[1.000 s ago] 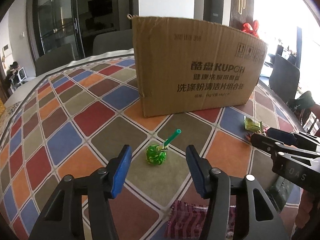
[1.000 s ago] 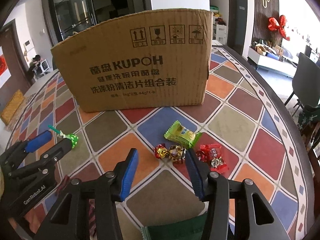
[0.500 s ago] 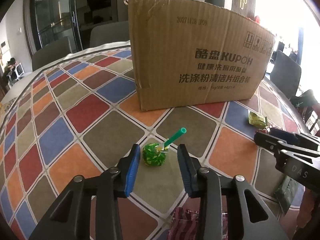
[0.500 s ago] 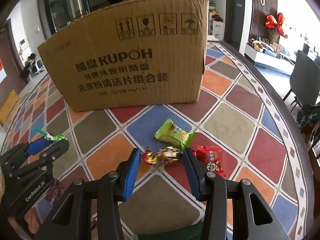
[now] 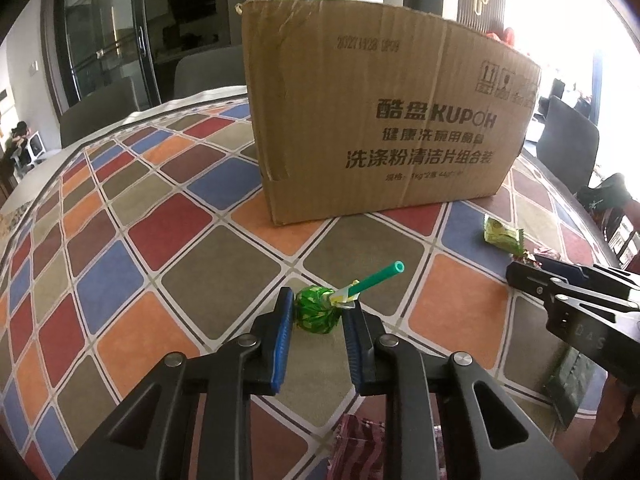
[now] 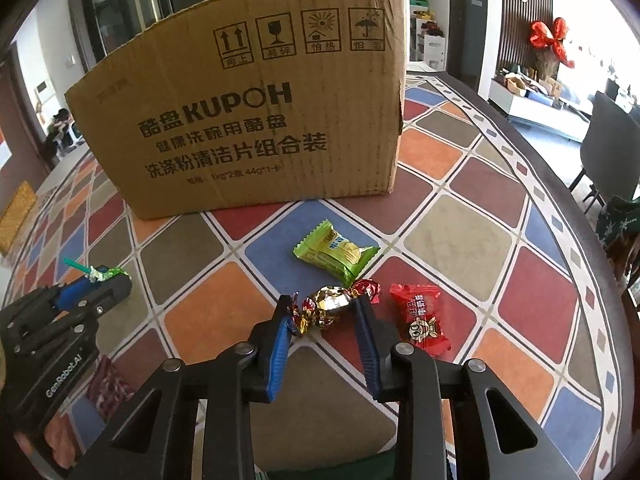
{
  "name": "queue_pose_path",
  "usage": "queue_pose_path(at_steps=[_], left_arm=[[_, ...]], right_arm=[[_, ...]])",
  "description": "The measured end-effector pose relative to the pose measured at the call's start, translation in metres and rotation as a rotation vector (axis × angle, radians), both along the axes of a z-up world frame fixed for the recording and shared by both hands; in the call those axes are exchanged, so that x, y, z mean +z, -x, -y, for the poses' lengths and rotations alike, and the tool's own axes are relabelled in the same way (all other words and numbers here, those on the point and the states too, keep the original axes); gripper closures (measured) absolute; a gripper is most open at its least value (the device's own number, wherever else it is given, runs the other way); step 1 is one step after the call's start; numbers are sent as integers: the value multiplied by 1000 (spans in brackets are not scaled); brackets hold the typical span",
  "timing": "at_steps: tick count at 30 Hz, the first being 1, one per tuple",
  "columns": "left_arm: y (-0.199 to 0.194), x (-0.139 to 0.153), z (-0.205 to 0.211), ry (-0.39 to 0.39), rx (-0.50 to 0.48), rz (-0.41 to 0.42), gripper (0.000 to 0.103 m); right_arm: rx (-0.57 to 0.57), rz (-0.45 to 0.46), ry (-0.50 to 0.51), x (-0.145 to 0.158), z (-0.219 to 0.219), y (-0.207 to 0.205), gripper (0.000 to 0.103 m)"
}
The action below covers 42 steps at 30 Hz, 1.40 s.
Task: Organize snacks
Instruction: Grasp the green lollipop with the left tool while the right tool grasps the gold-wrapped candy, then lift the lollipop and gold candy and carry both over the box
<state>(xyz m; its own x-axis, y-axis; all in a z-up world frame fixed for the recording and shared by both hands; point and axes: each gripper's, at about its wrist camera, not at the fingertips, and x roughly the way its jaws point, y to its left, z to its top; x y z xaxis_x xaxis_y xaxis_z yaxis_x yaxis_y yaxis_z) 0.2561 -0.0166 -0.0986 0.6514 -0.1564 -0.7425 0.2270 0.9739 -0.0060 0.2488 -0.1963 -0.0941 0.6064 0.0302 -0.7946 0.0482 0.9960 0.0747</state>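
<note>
Both grippers' jaws closing: left [image 5: 317,316] around green lollipop [image 5: 316,314], right [image 6: 323,314] around gold candy [image 6: 330,305].

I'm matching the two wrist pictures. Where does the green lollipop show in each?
Left wrist view: green lollipop at lower centre, between the closing jaws of the left hand-held gripper, stick pointing up-right.
Right wrist view: far left, at that same gripper's tip.
Shared landmark: the cardboard box, standing behind it in both.

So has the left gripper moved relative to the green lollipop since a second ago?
Yes. The left gripper has closed in: its jaws, earlier wide on both sides, are closing around the green lollipop, which stays on its olive tile.
</note>
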Motion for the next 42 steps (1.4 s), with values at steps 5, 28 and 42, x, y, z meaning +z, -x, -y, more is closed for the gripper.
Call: queue_pose_path(at_steps=[5, 28, 42], left_arm=[[8, 9, 2, 13, -4, 4, 78], [55, 88, 15, 46, -23, 156, 78], [44, 136, 22, 40, -20, 260, 78]], right_arm=[[-4, 3, -6, 3, 5, 2, 73], [71, 159, -68, 72, -3, 40, 73], [115, 279, -46, 120, -5, 40, 73]])
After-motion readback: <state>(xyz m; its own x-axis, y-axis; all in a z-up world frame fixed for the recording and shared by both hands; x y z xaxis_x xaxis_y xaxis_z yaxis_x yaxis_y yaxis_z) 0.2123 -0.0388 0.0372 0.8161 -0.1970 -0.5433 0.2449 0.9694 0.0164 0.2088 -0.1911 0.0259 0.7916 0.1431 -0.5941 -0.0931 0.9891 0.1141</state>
